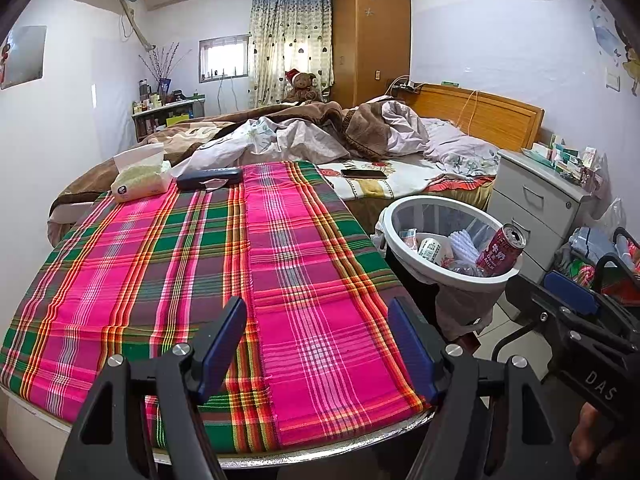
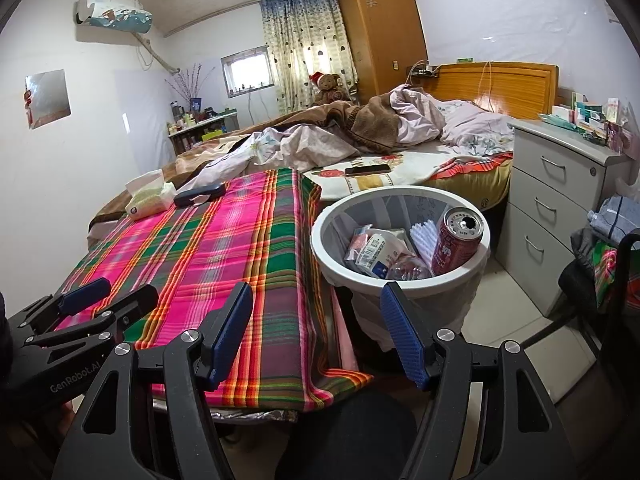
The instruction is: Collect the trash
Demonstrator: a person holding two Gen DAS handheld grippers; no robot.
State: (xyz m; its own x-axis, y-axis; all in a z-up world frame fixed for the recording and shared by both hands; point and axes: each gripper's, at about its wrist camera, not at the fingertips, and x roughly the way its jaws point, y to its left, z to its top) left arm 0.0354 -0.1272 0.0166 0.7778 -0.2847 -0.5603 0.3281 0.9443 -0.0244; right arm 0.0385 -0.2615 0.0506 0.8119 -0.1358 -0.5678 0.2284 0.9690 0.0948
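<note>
A white trash bin (image 2: 322, 236) stands on the floor right of the table; it also shows in the left wrist view (image 1: 390, 220). Inside it are a red drink can (image 2: 456, 246) leaning on the rim, a white carton (image 2: 374, 254), a clear bottle and other wrappers. The can shows in the left wrist view too (image 1: 500, 250). My left gripper (image 1: 318, 346) is open and empty above the plaid tablecloth (image 1: 192, 264). My right gripper (image 2: 316, 330) is open and empty over the table's right edge, just before the bin.
A tissue pack (image 1: 140, 178) and a dark glasses case (image 1: 210, 178) lie at the table's far end. A bed with a phone (image 1: 364, 174) is behind. A white drawer cabinet (image 2: 560, 204) stands right of the bin, and bags (image 2: 612, 256) lie beside it.
</note>
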